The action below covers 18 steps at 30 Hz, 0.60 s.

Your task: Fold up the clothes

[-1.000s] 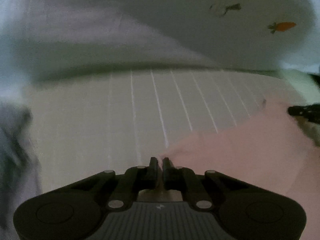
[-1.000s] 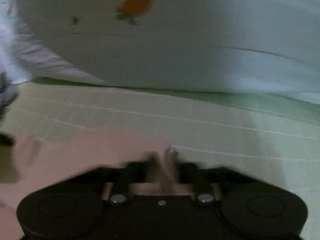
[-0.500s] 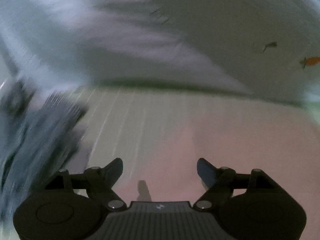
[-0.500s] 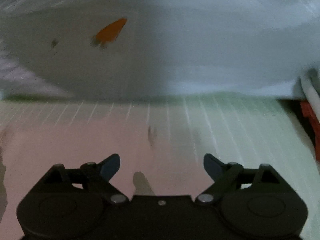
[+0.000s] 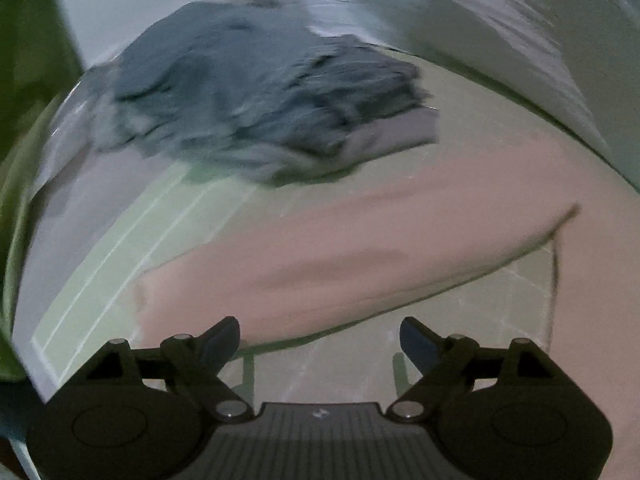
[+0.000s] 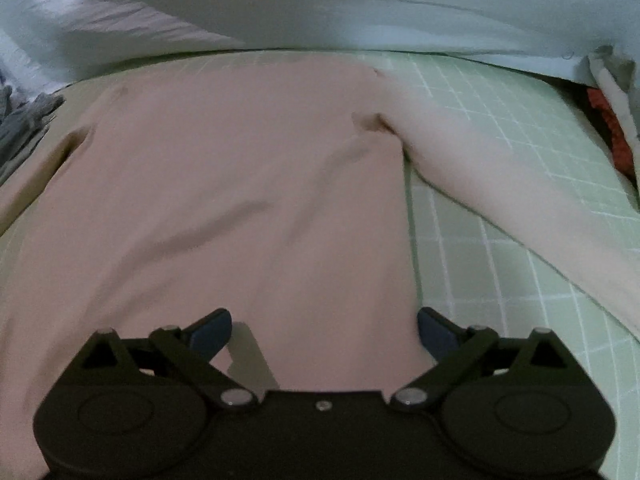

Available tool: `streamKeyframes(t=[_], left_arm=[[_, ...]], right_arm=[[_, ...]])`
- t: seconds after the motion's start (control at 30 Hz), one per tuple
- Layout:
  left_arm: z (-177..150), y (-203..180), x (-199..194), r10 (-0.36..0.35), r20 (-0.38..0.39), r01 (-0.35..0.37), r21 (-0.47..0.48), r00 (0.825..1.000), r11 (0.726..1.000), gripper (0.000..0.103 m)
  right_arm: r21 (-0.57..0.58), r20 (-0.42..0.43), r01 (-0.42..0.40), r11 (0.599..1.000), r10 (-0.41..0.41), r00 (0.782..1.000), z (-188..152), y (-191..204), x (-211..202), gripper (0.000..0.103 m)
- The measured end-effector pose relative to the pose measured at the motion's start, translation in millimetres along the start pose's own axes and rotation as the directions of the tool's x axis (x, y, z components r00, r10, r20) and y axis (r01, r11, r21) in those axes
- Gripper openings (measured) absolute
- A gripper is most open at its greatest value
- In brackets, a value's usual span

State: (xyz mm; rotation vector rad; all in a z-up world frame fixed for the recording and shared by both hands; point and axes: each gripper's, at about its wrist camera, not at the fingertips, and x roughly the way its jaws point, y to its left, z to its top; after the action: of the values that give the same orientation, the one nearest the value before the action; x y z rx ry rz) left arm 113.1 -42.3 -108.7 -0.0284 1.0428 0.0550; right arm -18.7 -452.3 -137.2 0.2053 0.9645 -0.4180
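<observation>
A pink long-sleeved garment (image 6: 240,184) lies spread flat on a pale green gridded mat (image 6: 500,128), one sleeve (image 6: 500,200) stretched out to the right. My right gripper (image 6: 324,330) hovers over the garment's lower part, open and empty. In the left wrist view the same pink garment (image 5: 360,248) lies ahead, its sleeve pointing right. My left gripper (image 5: 320,338) is open and empty, above the mat just short of the garment's edge.
A pile of grey-blue clothes (image 5: 260,96) lies beyond the pink garment in the left wrist view, and its edge shows at the right wrist view's left (image 6: 24,128). A white sheet with carrot prints (image 6: 360,4) runs along the back. Red and white items (image 6: 612,120) sit at the far right.
Both grippers were shut on the pink garment a second ago, then opened and let it go. Both have pulled back and up; the left view has swung left toward the grey pile.
</observation>
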Motion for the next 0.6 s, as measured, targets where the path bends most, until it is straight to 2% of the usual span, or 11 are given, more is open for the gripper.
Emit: streamKeyframes(t=[0.13, 0.2, 0.33, 0.5, 0.6], left_arm=[[-6.2, 35.9, 2.0, -0.003, -0.014, 0.002, -0.093, 1.0, 0.996, 0.089], [-5.5, 48.7, 6.5, -0.015, -0.03, 0.012, -0.111, 0.999, 0.994, 0.089], [-0.8, 64.7, 14.3, -0.018, -0.035, 0.015, -0.088, 0.999, 0.996, 0.09], [3.8, 80.6, 29.7, -0.036, -0.06, 0.032, -0.065, 0.998, 0.997, 0.09], [5.0, 78.3, 34.5, -0.04, -0.059, 0.04, -0.004, 0.997, 0.999, 0.094]], right_arm=[[0.019, 0.001, 0.016, 1.0, -0.016, 1.0, -16.4, 12.8, -12.7, 0.101], [0.036, -0.003, 0.036, 0.999, -0.036, 0.999, -22.1, 18.3, -16.3, 0.101], [0.078, -0.026, 0.111, 0.991, -0.11, 0.994, -30.9, 26.3, -20.0, 0.101], [0.134, -0.043, 0.149, 0.98, -0.145, 0.989, -43.3, 36.9, -28.5, 0.101], [0.151, -0.05, 0.169, 0.974, -0.163, 0.985, -48.8, 43.0, -31.6, 0.1]])
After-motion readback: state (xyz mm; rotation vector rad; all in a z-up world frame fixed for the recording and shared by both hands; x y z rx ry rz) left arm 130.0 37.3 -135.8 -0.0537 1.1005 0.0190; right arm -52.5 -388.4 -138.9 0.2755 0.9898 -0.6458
